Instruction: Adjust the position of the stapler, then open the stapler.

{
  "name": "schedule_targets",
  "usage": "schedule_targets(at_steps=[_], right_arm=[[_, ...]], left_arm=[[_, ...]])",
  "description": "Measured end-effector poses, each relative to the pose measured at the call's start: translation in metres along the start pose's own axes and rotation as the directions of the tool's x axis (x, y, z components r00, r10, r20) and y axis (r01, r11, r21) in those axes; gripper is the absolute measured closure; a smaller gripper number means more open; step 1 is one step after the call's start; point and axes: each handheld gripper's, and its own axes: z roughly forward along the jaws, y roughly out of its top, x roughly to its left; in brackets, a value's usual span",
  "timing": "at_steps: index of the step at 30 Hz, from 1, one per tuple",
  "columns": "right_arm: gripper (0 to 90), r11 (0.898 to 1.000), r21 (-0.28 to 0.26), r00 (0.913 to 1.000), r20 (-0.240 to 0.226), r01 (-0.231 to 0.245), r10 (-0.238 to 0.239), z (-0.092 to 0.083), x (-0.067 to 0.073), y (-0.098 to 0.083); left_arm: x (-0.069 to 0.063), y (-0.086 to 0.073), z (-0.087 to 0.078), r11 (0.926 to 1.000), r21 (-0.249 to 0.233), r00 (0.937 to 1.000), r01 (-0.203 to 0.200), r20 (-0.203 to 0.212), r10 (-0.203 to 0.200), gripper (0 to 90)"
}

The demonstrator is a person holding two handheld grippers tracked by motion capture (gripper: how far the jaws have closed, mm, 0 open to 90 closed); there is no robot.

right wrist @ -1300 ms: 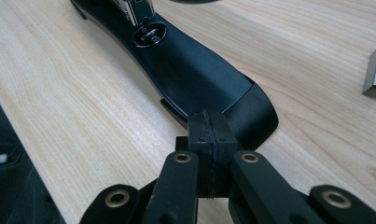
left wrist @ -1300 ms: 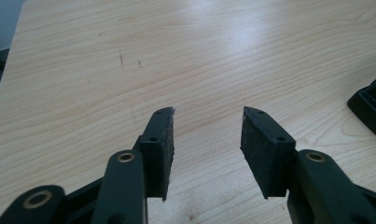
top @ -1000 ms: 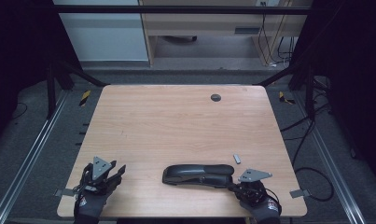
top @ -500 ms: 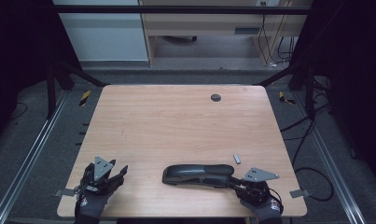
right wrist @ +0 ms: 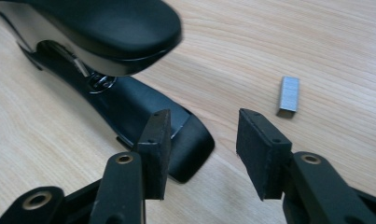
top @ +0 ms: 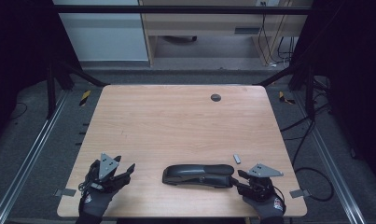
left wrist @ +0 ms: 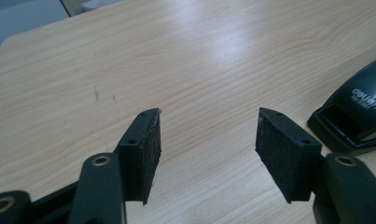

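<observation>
On table: black stapler [top: 198, 175], staple strip [top: 237, 158] beside it.
Left gripper [left wrist: 206, 140]: jaws just opening, nothing between.
Right gripper [right wrist: 202, 140]: jaws just spread wide, stapler's end close ahead.

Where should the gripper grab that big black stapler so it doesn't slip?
Probably the stapler by its rear end, from the right gripper side: that end is narrow, lies just ahead of its open jaws, and the long body lies flat across the table.

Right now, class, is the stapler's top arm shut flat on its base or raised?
Raised. In the right gripper view the stapler arm lifts clear of its base, exposing the metal mechanism underneath.
</observation>
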Motion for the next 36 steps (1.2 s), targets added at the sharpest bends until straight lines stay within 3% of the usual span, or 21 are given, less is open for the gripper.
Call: schedule_targets(at_steps=[6, 16, 36], right_arm=[[55.9, 1.0, -0.031, 0.9996, 0.027, 0.002, -0.002, -0.003, -0.002, -0.001], [61.1, 0.999, -0.051, 0.9978, 0.066, 0.013, -0.01, -0.006, -0.002, -0.003], [66.7, 0.998, -0.06, 0.9976, 0.068, 0.009, -0.005, -0.009, -0.003, -0.004]], left_arm=[[-0.011, 0.015, 0.0, 0.9996, -0.025, 0.9995, -0.013, 0.028, 0.014, 37.7], [-0.039, 0.037, 0.006, 0.9942, -0.034, 0.992, -0.102, 0.072, 0.104, 36.3], [-0.086, 0.073, 0.015, 0.9742, -0.064, 0.9665, -0.216, 0.127, 0.223, 37.2]])
